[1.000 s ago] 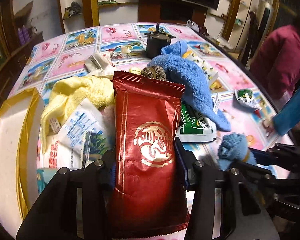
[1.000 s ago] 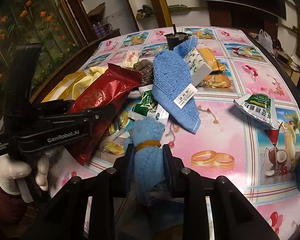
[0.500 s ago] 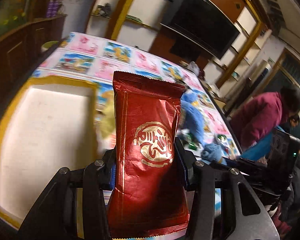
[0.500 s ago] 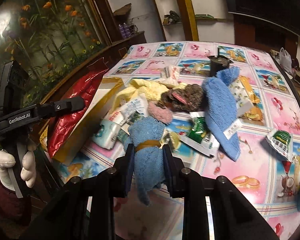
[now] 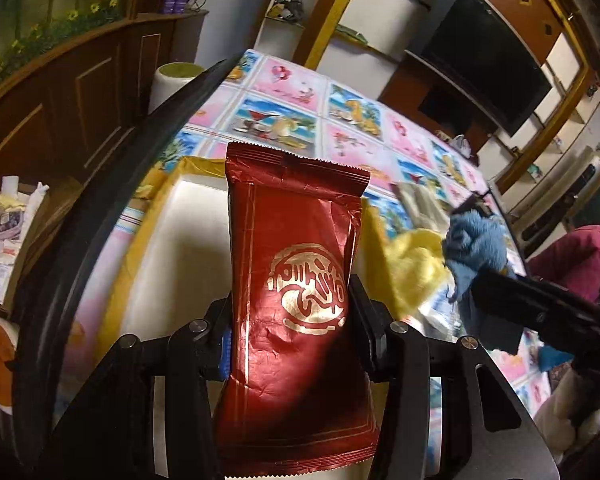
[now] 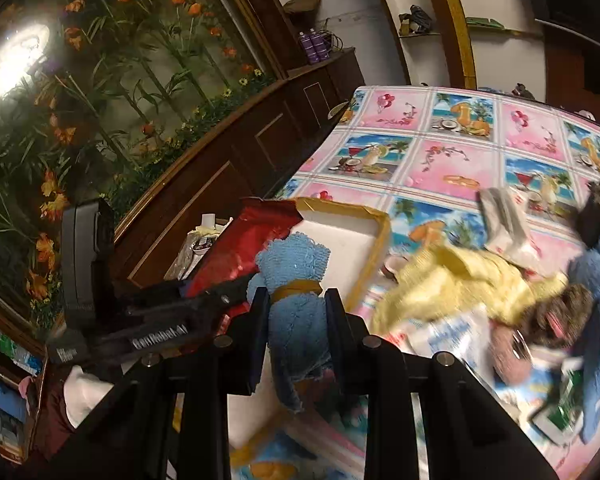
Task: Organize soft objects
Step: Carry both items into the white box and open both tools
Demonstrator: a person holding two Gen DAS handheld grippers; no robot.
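My left gripper (image 5: 292,320) is shut on a red foil packet (image 5: 296,304) with a gold emblem, held upright above the white tray with a gold rim (image 5: 180,240). My right gripper (image 6: 296,312) is shut on a rolled light-blue cloth (image 6: 296,280) bound by a yellow band, held over the near end of the same tray (image 6: 340,240). The cloth also shows at the right of the left wrist view (image 5: 476,248). The red packet (image 6: 244,244) and left gripper show at the left of the right wrist view.
A heap on the patterned tablecloth (image 6: 440,152) right of the tray holds a yellow towel (image 6: 460,280), a blue towel (image 6: 596,280), a brown knitted item (image 6: 560,312) and several packets. A wooden cabinet (image 6: 220,168) runs along the table's left edge.
Both grippers have swung left, from over the heap to over the white tray, each keeping its hold. The right gripper has come up close beside the left one.
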